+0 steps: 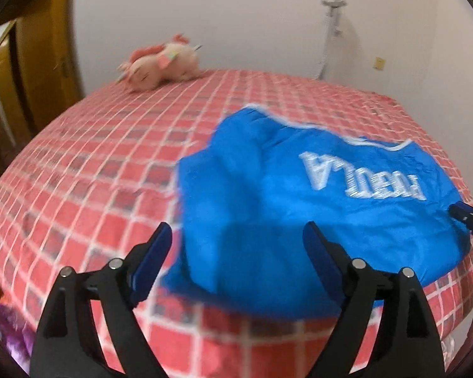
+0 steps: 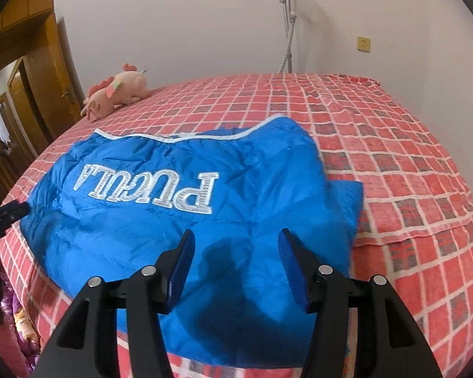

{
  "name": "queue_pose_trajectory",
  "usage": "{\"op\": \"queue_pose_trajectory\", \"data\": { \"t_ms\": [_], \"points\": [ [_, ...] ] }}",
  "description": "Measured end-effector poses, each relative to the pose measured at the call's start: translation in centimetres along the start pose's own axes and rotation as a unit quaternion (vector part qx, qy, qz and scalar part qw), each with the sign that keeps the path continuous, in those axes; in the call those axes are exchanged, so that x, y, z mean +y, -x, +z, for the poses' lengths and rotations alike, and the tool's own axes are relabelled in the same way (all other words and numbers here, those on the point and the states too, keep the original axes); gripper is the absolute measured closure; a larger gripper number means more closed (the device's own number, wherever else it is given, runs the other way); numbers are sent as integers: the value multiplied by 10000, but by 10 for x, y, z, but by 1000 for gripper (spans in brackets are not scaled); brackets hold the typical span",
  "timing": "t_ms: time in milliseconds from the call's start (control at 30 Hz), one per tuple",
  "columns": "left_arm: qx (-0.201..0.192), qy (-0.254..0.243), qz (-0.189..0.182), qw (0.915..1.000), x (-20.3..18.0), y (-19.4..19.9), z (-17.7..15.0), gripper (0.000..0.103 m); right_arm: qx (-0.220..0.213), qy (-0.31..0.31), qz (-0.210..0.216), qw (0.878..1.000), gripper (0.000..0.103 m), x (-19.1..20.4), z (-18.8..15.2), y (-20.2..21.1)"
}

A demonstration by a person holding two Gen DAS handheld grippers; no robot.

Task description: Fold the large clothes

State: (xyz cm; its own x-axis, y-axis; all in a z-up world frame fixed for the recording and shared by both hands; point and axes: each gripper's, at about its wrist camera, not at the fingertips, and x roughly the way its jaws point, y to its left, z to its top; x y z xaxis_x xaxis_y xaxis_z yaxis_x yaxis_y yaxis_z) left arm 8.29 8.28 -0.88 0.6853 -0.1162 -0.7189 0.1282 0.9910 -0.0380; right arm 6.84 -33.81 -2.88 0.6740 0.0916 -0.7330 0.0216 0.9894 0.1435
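A blue padded jacket [image 1: 299, 204] with white lettering and white trim lies bunched on the red checked bed [image 1: 94, 163]. My left gripper [image 1: 236, 230] hovers over the jacket's near left edge, open wide, with nothing between its blue pads. In the right wrist view the jacket [image 2: 179, 220] spreads across the near half of the bed [image 2: 394, 157], lettering upside down. My right gripper [image 2: 236, 236] stands open above its near right part and casts finger shadows on the cloth. Each gripper shows at the edge of the other's view: the right gripper [image 1: 470, 220], the left gripper [image 2: 6, 214].
A pink plush toy [image 1: 160, 63] [image 2: 116, 93] lies at the bed's far left corner. A garment steamer pole [image 2: 287, 22] stands against the white back wall. Wooden doors [image 2: 37, 88] are at the left. Purple patterned fabric [image 2: 19, 330] lies below the bed's near left edge.
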Motion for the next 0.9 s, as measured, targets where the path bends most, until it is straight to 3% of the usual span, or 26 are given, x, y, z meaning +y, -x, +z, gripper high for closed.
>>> {"op": "queue_pose_trajectory", "data": {
  "t_ms": [200, 567, 900],
  "points": [
    [617, 438, -237, 9969, 32, -9, -20, 17, 115, 45, 30, 9999, 48, -3, -3, -5],
    [973, 993, -1192, 9831, 45, -44, -22, 14, 170, 62, 102, 9998, 48, -6, -7, 1],
    [935, 913, -1128, 9850, 34, -68, -8, 11, 231, 5, 131, 9996, 48, -8, -10, -4]
  ]
}}
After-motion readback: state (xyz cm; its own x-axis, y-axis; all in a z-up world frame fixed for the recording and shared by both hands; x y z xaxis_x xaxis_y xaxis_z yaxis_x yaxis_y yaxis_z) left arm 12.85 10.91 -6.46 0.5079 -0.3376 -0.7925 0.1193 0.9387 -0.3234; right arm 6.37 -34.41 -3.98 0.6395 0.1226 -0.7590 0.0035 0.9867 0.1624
